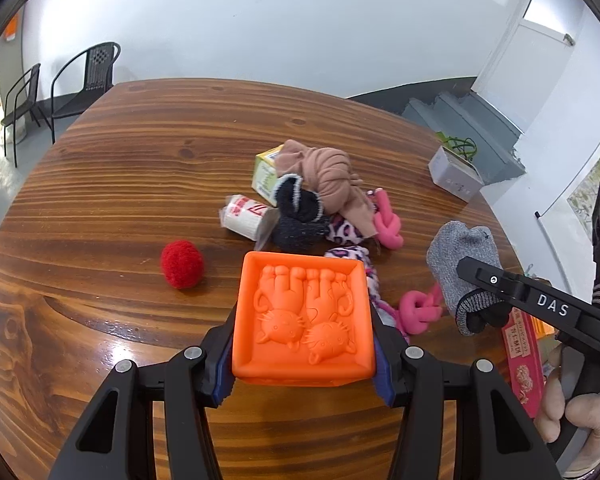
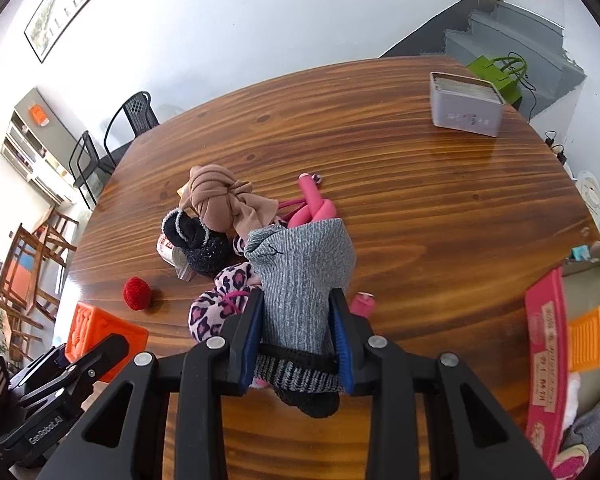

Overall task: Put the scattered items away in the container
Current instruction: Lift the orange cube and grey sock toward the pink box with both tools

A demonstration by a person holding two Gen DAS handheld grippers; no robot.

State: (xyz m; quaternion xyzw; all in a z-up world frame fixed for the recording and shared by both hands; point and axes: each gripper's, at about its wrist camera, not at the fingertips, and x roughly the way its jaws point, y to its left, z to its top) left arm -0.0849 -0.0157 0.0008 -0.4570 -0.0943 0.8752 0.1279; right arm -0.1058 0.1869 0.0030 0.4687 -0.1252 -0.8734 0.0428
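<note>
My left gripper (image 1: 304,360) is shut on an orange rubber cube (image 1: 304,316) with two cats in relief, held just above the wooden table (image 1: 140,168). In the right wrist view the same cube (image 2: 100,332) shows at the lower left. My right gripper (image 2: 296,328) is shut on a grey knitted sock (image 2: 300,264) with a dark toe, which stands up between the blue pads. That sock (image 1: 460,256) also appears at the right of the left wrist view. A red pom-pom ball (image 1: 182,264) lies alone left of the cube.
A pile sits mid-table: tan cloth (image 1: 332,176), black sock (image 1: 300,216), white packet (image 1: 246,216), small carton (image 1: 266,174), leopard fabric (image 1: 346,232), pink knotted rope (image 1: 388,224). A grey tin (image 2: 466,104) stands far right. A pink box (image 2: 548,360) and an orange crate (image 2: 596,336) lie off the table's right edge.
</note>
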